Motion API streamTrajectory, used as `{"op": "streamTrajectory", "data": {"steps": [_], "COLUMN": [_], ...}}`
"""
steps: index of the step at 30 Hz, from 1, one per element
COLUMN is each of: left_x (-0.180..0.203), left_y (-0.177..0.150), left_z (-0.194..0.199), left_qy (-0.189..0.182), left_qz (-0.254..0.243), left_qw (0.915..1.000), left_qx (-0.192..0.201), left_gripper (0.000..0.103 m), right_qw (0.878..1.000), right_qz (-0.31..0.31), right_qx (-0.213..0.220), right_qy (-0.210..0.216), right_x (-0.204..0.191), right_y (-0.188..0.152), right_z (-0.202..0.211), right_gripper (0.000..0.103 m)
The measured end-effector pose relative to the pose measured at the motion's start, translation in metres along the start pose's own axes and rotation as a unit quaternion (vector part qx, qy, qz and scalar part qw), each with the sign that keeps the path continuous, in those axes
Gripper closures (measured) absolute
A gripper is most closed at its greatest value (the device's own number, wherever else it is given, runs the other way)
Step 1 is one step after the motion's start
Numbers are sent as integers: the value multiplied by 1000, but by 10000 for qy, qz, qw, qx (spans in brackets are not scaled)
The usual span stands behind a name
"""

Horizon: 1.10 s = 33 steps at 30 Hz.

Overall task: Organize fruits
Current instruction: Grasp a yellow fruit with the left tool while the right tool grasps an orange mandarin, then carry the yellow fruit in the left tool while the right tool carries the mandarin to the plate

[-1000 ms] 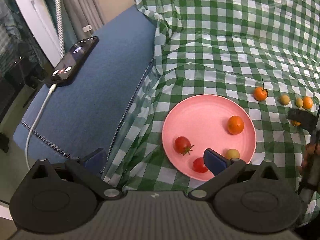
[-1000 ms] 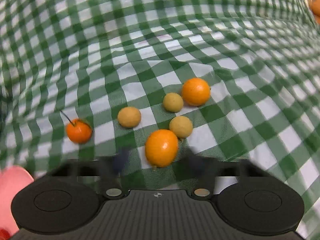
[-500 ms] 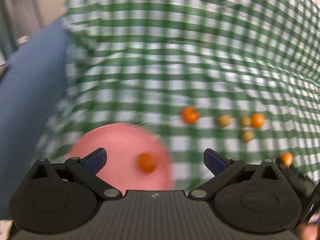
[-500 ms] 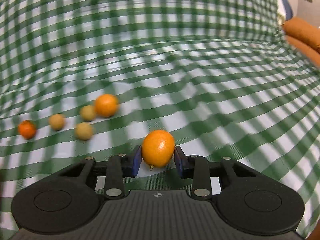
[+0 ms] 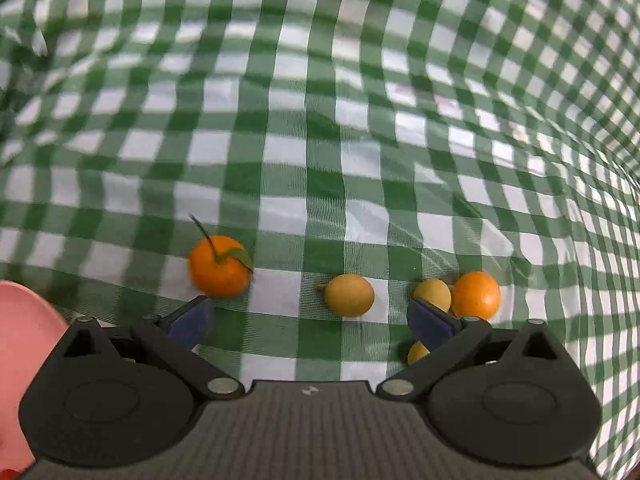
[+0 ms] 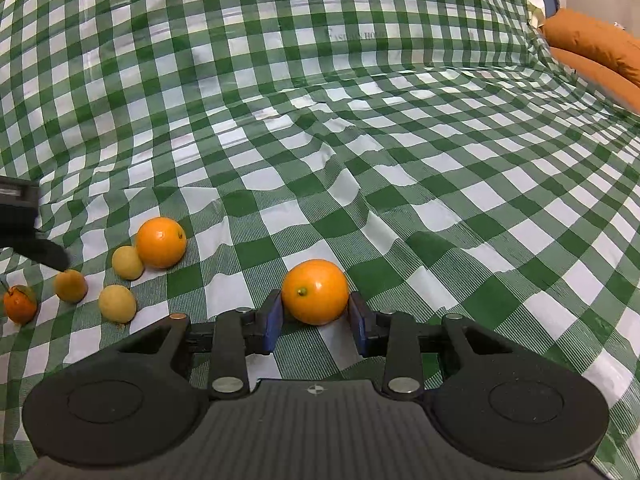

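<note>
Slippage is the main risk: the right tool (image 6: 315,316) pinches a round orange (image 6: 315,291) just above the checked cloth (image 6: 400,160), so a loose squeeze could drop it. The left tool (image 5: 308,320) gapes wide and empty over the yellow fruit (image 5: 349,295), with the stemmed orange (image 5: 219,266) near its left tip; a careless closing could knock these rolling.

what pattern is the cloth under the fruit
Green and white checks on the cloth, clearest in the right wrist view.

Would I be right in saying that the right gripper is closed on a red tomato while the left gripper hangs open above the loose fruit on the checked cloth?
Not quite: the right gripper is closed on an orange citrus fruit, not a red tomato, as the right wrist view shows. The rest holds: the left gripper hangs open above the loose fruit on the checked cloth.
</note>
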<state>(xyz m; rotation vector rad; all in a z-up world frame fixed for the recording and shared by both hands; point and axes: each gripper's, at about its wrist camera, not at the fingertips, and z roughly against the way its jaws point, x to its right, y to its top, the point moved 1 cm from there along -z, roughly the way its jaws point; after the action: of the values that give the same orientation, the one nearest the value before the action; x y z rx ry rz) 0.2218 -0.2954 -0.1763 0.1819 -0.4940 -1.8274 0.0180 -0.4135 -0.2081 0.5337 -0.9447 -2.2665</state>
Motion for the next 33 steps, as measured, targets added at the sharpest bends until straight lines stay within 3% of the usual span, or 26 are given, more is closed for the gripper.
{"op": "streamTrajectory", "data": {"steps": [5,7,8,9,10,12,18,21,24,29,33], "left_x": [-4,-5,-4,-2,0,-1,-11,-19,-35,-74,-107], "left_y": [12,15,15,17,18,19,10,-8,-34,-74,-100], "left_z": [-27,-28,-26,-23,-20,-18,12,39,73,129,173], "left_qy": [-112,3,71,52,-82,-242,-354,-260,-183,-97,72], "left_qz": [510,654,713,674,629,745,661,390,190,188,189], "left_qw": [9972,9966,9964,9969,9970,9949,9951,9980,9995,9997,9988], "left_qx": [-530,-505,-446,-411,-444,-638,-649,-435,-188,88,437], "left_gripper": [0,8,26,57,70,71,71,71,71,71,71], "right_qw": [10000,10000,9999,9999,9999,9999,9968,9958,9977,9982,9953], "right_qz": [-32,-66,-111,-141,-146,-145,-768,-860,-547,-204,-41], "right_qx": [-3,-1,2,6,9,18,34,105,305,524,850], "right_qy": [28,42,54,58,58,43,219,300,256,201,453], "right_x": [1,2,2,2,3,1,10,13,9,0,-8], "right_y": [1,2,2,1,2,0,-1,-1,-3,-4,3], "right_z": [0,-1,-1,0,0,1,7,12,20,38,77], "right_gripper": [66,66,66,66,66,66,67,67,67,68,68]}}
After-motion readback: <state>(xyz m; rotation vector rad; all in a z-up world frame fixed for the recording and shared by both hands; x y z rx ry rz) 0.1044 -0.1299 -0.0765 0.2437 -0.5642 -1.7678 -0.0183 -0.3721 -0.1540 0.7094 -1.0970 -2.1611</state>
